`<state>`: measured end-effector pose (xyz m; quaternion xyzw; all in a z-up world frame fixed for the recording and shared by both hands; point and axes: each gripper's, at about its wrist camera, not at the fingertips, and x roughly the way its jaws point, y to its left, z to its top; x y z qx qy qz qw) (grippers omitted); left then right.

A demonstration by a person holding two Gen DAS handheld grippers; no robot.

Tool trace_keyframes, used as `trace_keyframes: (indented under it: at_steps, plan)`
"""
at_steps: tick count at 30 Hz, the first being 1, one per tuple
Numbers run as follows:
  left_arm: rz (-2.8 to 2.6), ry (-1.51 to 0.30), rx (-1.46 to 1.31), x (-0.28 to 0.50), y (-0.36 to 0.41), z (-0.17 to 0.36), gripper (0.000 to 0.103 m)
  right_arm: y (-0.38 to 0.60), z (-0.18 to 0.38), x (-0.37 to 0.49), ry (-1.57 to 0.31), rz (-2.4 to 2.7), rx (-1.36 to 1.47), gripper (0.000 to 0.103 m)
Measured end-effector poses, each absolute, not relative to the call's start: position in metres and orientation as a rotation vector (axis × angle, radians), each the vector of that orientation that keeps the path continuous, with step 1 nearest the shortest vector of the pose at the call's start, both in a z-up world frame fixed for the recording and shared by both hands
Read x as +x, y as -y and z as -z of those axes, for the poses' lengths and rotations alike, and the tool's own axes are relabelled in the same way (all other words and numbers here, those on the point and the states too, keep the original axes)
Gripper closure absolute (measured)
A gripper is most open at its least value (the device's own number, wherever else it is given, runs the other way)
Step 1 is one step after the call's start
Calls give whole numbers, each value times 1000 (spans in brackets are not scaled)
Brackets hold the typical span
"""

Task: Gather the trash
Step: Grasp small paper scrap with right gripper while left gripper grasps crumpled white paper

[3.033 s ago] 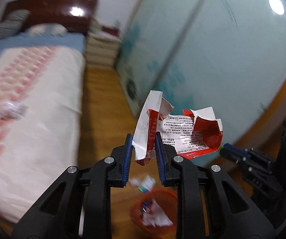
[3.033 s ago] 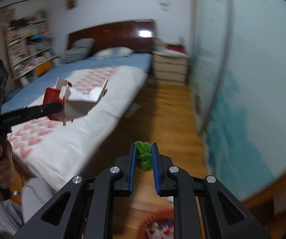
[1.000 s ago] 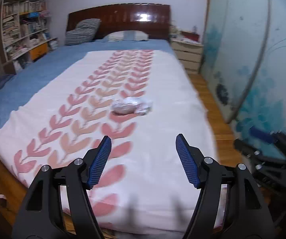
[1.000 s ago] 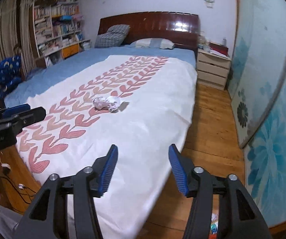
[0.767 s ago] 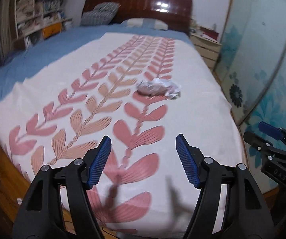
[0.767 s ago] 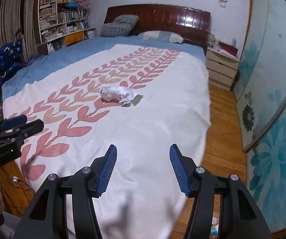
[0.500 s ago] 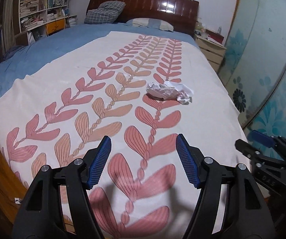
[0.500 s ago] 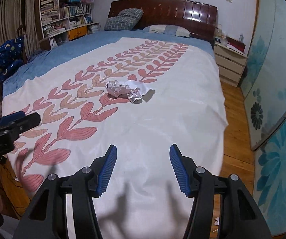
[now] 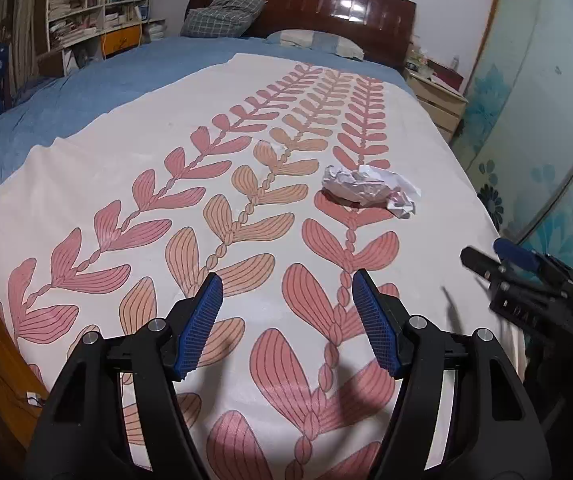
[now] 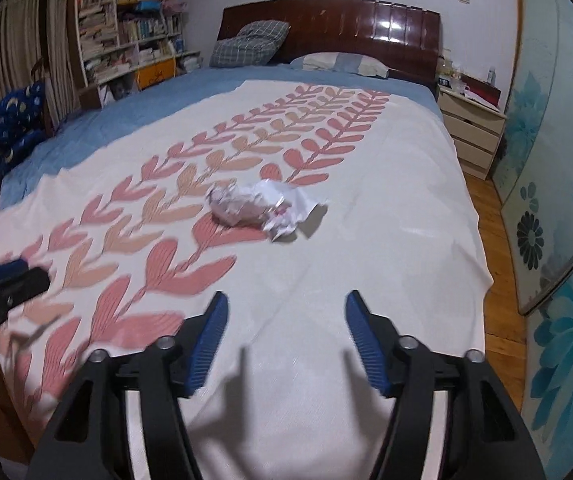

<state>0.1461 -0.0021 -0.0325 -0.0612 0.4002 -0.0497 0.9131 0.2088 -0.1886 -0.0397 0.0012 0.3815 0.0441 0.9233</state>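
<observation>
A crumpled wad of white and pinkish paper trash (image 9: 368, 190) lies on the bed's white cover with pink leaf print (image 9: 126, 168), right of the middle. It also shows in the right wrist view (image 10: 260, 208). My left gripper (image 9: 288, 286) is open and empty, above the bed's near part, short of the trash. My right gripper (image 10: 286, 304) is open and empty, also short of the trash. The right gripper shows at the right edge of the left wrist view (image 9: 526, 280), and the left gripper at the left edge of the right wrist view (image 10: 2, 284).
A dark wooden headboard (image 10: 346, 28) and pillows (image 10: 246, 44) are at the far end. A bookshelf (image 10: 126, 24) stands at the far left, a nightstand (image 10: 472, 128) at the far right. Wooden floor (image 10: 498, 320) and a blue floral wardrobe door (image 10: 558, 200) run along the right.
Three seconds ago both grippers held trash over a red basket on the floor; now both are open and empty. Over the last second both moved in over the bed toward the crumpled paper.
</observation>
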Motion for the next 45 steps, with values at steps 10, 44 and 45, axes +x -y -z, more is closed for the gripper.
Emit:
trace_keyframes:
  at_steps: [10, 44, 45]
  plan:
    - [99, -845, -178, 155, -7, 40, 35, 203, 57, 266, -806, -83, 24, 36]
    - [290, -837, -313, 267, 45, 66, 22, 215, 80, 227, -833, -219, 159, 81]
    - [288, -841, -316, 275, 50, 70, 21, 219, 81, 221, -837, -210, 166, 81]
